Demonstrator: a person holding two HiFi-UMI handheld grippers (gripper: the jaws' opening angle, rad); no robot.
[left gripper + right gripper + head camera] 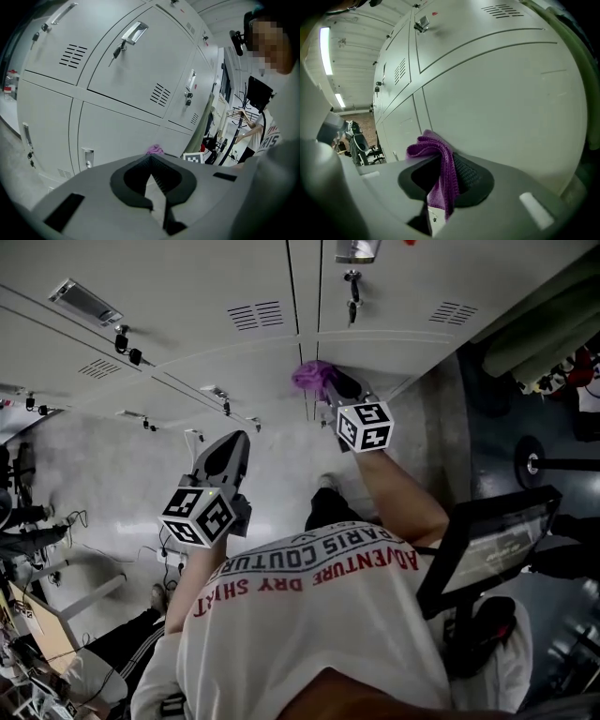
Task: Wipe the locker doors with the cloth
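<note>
Right hand-held gripper (444, 159) tight on purple cloth (424, 149), perhaps touching locker door (501, 103); left hand-held gripper (150, 160) closed.

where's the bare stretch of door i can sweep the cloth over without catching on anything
Bare: the flat door panel right of the cloth, below the seam, out to the locker's right edge. Crowded: the door above, with its handle, key and vent slots. Sweeping low and rightward looks safest.
</note>
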